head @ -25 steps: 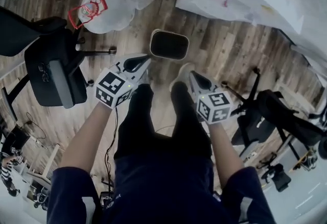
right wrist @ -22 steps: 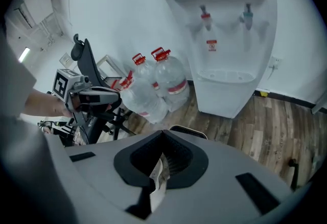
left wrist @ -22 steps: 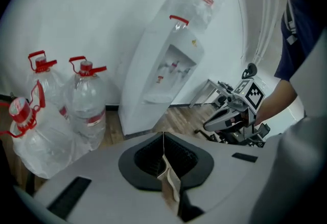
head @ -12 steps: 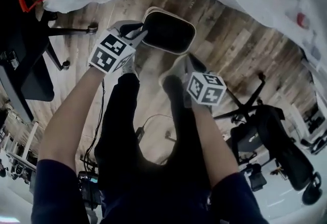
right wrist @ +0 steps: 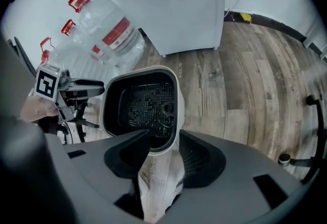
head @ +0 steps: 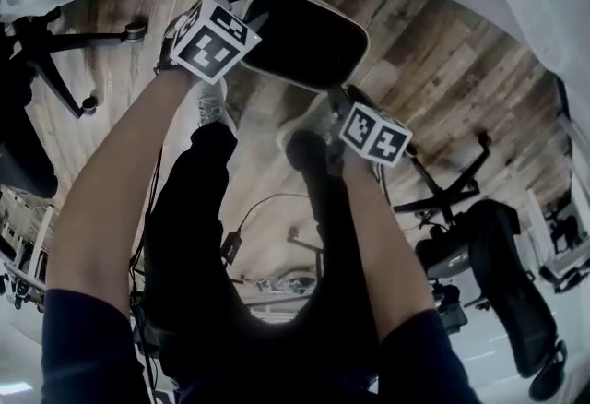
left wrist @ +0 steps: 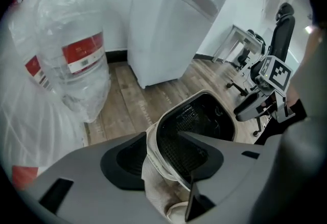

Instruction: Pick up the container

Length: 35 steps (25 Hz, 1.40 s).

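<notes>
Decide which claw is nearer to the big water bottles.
Left. The left claw grips the bin on the rim toward the water bottles; the right claw grips the opposite rim, farther off.

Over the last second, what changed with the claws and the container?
Both claws moved forward to the container. The left claw closed on its rim at one end, the right claw at the other. The container looks larger in the head view, but lift-off is unclear. Its opening still faces up.
</notes>
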Motion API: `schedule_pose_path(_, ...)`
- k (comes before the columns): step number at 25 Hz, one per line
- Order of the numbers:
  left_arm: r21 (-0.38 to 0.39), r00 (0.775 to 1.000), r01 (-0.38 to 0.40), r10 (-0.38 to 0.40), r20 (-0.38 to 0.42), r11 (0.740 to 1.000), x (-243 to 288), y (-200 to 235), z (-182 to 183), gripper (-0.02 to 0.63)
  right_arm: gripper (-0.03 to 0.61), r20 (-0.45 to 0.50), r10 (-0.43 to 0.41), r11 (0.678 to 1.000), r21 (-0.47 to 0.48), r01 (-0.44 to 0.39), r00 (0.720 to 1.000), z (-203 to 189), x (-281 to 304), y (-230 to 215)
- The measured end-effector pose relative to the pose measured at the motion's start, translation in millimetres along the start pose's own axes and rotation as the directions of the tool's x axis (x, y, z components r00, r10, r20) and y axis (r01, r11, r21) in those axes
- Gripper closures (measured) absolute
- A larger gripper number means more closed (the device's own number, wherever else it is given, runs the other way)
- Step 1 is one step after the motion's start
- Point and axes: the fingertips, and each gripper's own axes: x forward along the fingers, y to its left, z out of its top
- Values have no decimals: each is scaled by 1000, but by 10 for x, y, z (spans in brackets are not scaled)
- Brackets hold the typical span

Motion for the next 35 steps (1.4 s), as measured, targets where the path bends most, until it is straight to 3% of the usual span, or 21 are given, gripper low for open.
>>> schedule_pose_path(6,41,997,-19,22,-75,999,446,57,-91,417,396,-29,-45,999,-12,44,999,-95,401,-163)
schedule_pose_path(8,27,996,-41,43,-77,999,512,97,-114,457,431,-21,-47,999,-25,47,999,-71,483,-158)
schedule_pose_path(10,4,994,-68,68,-80,998,540,117,-120,520,454,-16,-50,999,-6,50,999,-39,511,-173)
schedule_pose_path(13,-8,991,-93,91,-102,996,533,85,-129,535,489,-24,-87,995,47,88,996,-33,461,-230)
schedule_pose_path(17,-4,991,-94,93,-94,996,308,5,-59,535,497,-14,-129,991,33,129,992,6,206,-176)
schedule_pose_path(23,-76,991,-127,123,-51,989,-612,-167,226,535,502,19,-131,991,-14,131,991,175,-630,159)
schedule_pose_path(29,-140,986,-162,167,25,977,-1847,-317,647,537,502,92,-101,991,-80,108,991,430,-1765,697)
schedule_pose_path(35,-189,979,-179,194,65,966,-3184,-723,837,534,503,168,-77,988,-120,98,983,452,-3044,1238)
